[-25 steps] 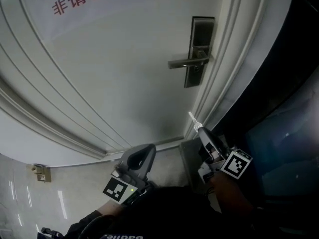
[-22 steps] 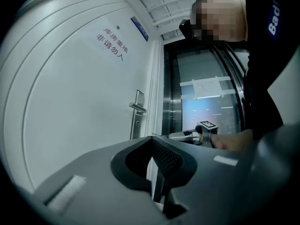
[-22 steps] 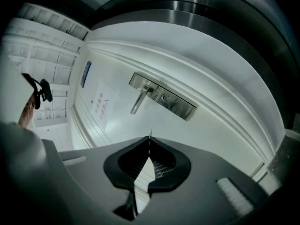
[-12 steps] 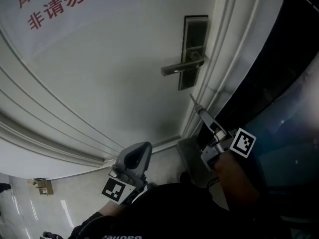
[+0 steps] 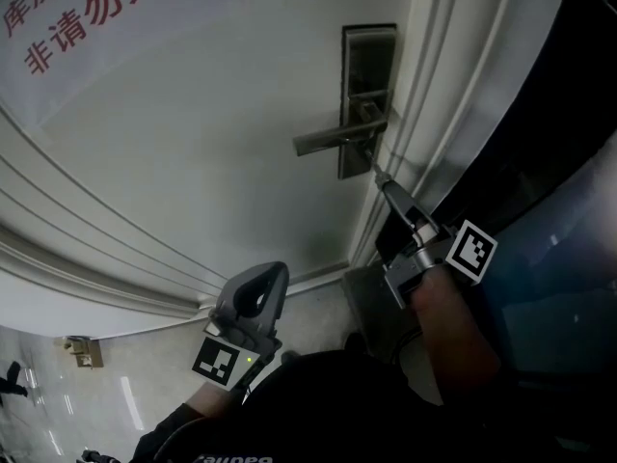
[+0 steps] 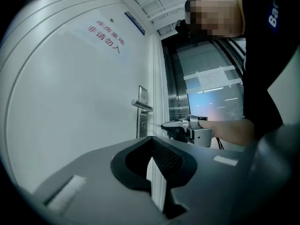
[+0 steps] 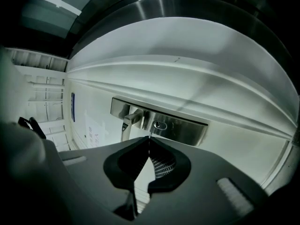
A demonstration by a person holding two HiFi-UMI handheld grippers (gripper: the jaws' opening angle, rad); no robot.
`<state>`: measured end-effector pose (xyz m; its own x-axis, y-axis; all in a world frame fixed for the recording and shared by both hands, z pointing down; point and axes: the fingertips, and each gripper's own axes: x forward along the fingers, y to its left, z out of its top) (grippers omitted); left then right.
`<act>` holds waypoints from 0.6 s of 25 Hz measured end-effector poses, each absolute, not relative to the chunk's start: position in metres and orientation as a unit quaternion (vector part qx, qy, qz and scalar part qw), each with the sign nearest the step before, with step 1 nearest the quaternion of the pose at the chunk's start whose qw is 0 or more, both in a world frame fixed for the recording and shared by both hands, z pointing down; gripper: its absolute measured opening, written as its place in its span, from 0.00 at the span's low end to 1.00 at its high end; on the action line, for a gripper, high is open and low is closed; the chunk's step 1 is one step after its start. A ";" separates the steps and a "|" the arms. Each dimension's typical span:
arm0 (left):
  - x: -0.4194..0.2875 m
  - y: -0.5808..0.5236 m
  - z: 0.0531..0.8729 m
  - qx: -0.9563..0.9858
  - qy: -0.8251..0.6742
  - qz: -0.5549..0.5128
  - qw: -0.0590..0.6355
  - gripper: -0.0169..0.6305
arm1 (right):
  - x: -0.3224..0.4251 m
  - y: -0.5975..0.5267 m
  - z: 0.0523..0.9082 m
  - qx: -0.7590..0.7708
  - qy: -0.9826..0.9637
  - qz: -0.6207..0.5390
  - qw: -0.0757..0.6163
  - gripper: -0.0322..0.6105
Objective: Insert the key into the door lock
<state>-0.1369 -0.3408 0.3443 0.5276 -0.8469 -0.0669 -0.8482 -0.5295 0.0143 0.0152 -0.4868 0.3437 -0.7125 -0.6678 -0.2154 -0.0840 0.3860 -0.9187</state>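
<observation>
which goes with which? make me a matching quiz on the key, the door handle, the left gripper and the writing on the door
1 key
2 door handle
3 left gripper
4 door writing

a red
b shut, empty, held low
c silver lever on the door
d pinched in the right gripper, near the lock plate

Pairs: 1-d, 2-c, 3-b, 4-a

A white paper notice [image 5: 87,17] with red Chinese characters is stuck high up. To the right of it a pale moulded door frame [image 5: 434,85] runs down, with dark glass [image 5: 569,249] beyond. Far below the notice, a small brass fitting [image 5: 82,352] sits on the glossy pale floor [image 5: 48,413]. A blue plate [image 6: 135,23] hangs just above and right of the notice.
</observation>
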 end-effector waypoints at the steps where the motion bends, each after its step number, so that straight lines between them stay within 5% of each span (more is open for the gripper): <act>1: -0.135 -0.341 0.349 -0.874 0.485 0.031 0.005 0.05 | 0.014 -0.490 0.343 -0.241 0.778 -0.501 0.293 0.06; 15: -0.135 -0.340 0.361 -0.870 0.492 0.033 -0.019 0.05 | 0.009 -0.510 0.346 -0.255 0.761 -0.520 0.292 0.06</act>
<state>-0.1350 -0.3404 0.3613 0.5141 -0.8568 -0.0394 -0.8543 -0.5156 0.0654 0.0093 -0.5100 0.3456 -0.6991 -0.6918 -0.1805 -0.0841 0.3302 -0.9401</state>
